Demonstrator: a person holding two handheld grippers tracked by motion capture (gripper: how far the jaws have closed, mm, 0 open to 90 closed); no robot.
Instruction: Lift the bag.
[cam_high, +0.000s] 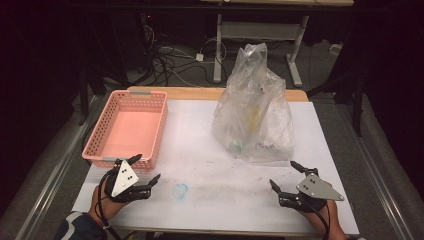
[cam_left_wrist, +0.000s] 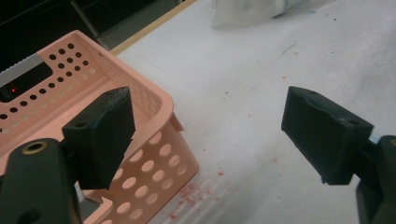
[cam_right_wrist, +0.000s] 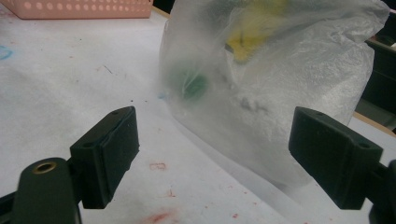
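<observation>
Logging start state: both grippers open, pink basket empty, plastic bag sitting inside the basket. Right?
Not quite. The plastic bag stands on the table, to the right of the pink basket, not in it; the high view shows this. Left gripper and right gripper are open, basket empty.

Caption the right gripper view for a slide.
Open right gripper faces a translucent plastic bag on the white table cover, pink basket far behind.

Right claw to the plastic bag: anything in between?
Nothing visible. The right claw is open, apart from the plastic bag, with only bare white tabletop between them. In the right gripper view the bag sits straight ahead of the jaws.
</observation>
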